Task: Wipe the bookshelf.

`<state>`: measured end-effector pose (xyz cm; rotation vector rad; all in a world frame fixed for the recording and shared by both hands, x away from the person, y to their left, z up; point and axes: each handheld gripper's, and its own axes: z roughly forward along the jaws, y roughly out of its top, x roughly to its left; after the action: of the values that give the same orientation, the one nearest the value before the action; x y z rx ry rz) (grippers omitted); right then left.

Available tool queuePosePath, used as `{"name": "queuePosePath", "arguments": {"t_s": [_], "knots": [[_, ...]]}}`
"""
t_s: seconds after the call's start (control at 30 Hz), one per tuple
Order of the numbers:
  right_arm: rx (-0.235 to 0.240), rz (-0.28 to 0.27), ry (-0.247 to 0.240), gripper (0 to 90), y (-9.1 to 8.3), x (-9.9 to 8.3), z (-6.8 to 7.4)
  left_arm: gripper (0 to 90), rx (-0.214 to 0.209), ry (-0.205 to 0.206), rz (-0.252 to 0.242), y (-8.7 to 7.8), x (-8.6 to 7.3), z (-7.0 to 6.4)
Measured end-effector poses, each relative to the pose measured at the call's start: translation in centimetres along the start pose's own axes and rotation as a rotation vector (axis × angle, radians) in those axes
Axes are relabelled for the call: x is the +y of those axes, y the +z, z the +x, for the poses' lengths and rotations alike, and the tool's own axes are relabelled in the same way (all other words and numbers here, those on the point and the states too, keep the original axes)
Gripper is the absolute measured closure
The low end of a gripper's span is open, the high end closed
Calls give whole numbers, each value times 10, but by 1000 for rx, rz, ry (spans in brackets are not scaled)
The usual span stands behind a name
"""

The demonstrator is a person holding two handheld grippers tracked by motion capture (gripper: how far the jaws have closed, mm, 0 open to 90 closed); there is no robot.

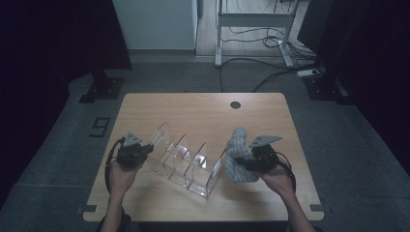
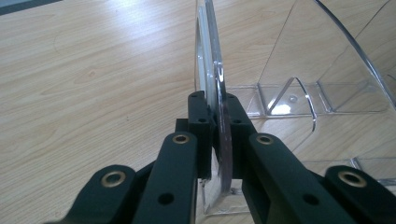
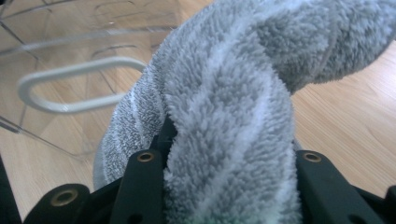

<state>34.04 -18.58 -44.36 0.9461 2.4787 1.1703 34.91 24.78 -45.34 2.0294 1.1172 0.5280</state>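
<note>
Two grippers, a clear rack and a fuzzy cloth

The left gripper [image 2: 215, 135] pinches the clear rack's [image 1: 186, 162] end wall. The right gripper [image 3: 229, 158] squeezes the grey cloth [image 3: 233, 93] beside it.

Dim room. Wooden table [image 1: 203, 108], cable hole [image 1: 235, 105] near far edge, on grey carpet [image 1: 338, 140]. Beyond: white cabinet [image 1: 157, 24], metal desk frame [image 1: 254, 29], loose cables [image 1: 270, 72], power strip [image 1: 309, 73].
</note>
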Motion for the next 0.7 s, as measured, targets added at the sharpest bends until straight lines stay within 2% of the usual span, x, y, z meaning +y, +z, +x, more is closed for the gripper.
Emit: {"name": "queuePosePath", "arguments": {"t_s": [0.13, 0.33, 0.47, 0.53, 0.6, 0.7], "knots": [[11, 18, -41, 604, 13, 10, 9, 852, 2, 1, 4, 0, 0, 0], [26, 28, -52, 608, 23, 15, 15, 853, 13, -5, 5, 1, 1, -2], [26, 18, -59, 611, 22, 13, 19, 853, 51, 3, 15, 2, 3, -6], [28, 18, -65, 611, 21, 13, 20, 853, 57, 1, 15, 2, 3, -7], [28, 20, -77, 611, 19, 12, 26, 851, 78, -2, 19, 3, 4, -9], [30, 18, -85, 611, 18, 12, 30, 850, 80, -7, 19, 3, 3, -9]]}}
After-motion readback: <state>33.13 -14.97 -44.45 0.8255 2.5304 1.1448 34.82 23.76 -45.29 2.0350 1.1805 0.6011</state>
